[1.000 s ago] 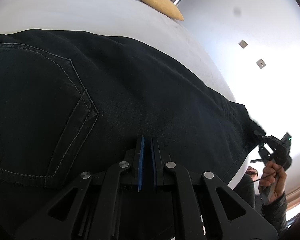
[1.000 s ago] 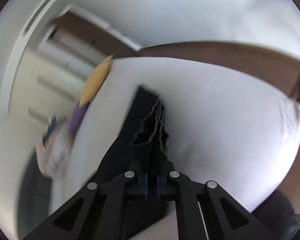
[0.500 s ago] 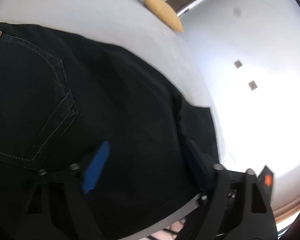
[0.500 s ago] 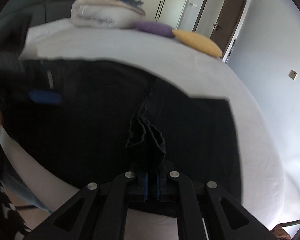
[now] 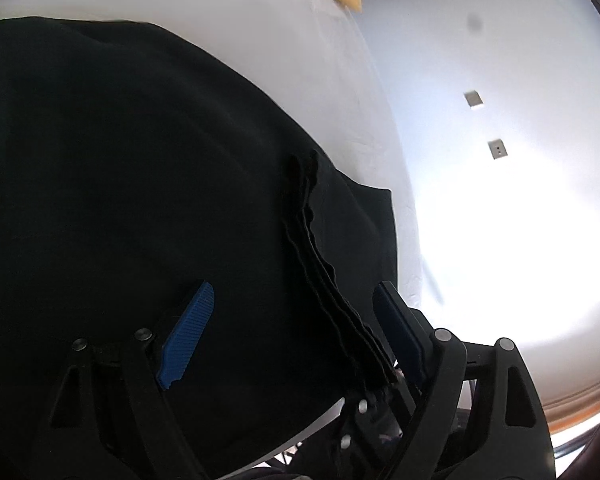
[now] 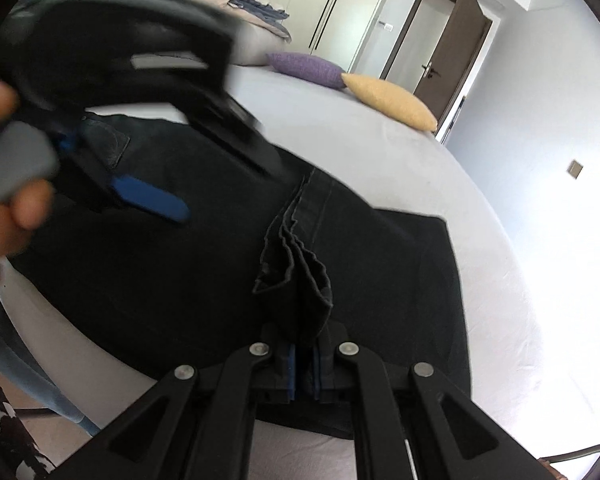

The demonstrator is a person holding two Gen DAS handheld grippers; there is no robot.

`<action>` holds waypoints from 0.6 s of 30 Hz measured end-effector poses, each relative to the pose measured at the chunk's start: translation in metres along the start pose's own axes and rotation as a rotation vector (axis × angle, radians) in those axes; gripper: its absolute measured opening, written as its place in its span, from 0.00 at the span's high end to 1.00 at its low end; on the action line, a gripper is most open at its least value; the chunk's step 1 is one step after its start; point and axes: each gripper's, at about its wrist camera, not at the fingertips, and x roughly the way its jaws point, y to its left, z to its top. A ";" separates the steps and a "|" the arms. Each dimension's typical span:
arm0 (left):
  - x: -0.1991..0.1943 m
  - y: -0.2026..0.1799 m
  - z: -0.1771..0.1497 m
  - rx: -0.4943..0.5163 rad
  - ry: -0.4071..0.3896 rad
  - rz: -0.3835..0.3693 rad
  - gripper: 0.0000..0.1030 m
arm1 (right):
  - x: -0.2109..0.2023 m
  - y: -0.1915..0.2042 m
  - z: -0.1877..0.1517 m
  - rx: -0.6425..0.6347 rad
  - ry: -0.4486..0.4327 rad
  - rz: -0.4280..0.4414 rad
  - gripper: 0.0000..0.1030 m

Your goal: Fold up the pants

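Note:
Black pants (image 5: 140, 184) lie folded lengthwise on a white bed (image 5: 260, 28). They also show in the right wrist view (image 6: 380, 264). My left gripper (image 5: 288, 320) is open, its blue pads spread wide over the fabric, holding nothing. The stacked leg hems (image 5: 320, 264) run between its fingers. My right gripper (image 6: 305, 368) is shut on those bunched hems (image 6: 300, 272) and holds them over the pants' upper part. The left gripper (image 6: 132, 128) shows blurred at the left of the right wrist view, open, with a blue pad (image 6: 152, 200).
A yellow pillow (image 6: 392, 100) and a purple pillow (image 6: 308, 68) lie at the bed's far side, with folded bedding (image 6: 244, 12) behind. A brown door (image 6: 452, 48) stands open. The bed's near edge (image 6: 60, 320) runs along the left.
My left gripper let go of the pants and opened wide. My right gripper swung the leg hems over toward the waist, folding the pants in half.

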 end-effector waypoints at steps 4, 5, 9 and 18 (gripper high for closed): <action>0.010 -0.011 0.008 0.009 0.026 0.001 0.21 | -0.011 0.003 0.004 -0.013 -0.024 -0.009 0.93; 0.013 -0.018 0.010 0.003 0.026 -0.006 0.21 | -0.014 0.006 0.005 -0.018 -0.029 -0.008 0.93; 0.012 -0.021 0.017 0.010 0.034 -0.021 0.28 | -0.024 0.013 0.008 -0.042 -0.048 0.004 0.93; -0.010 -0.020 0.024 0.129 0.034 0.064 0.91 | -0.040 0.043 0.009 -0.149 -0.086 0.025 0.93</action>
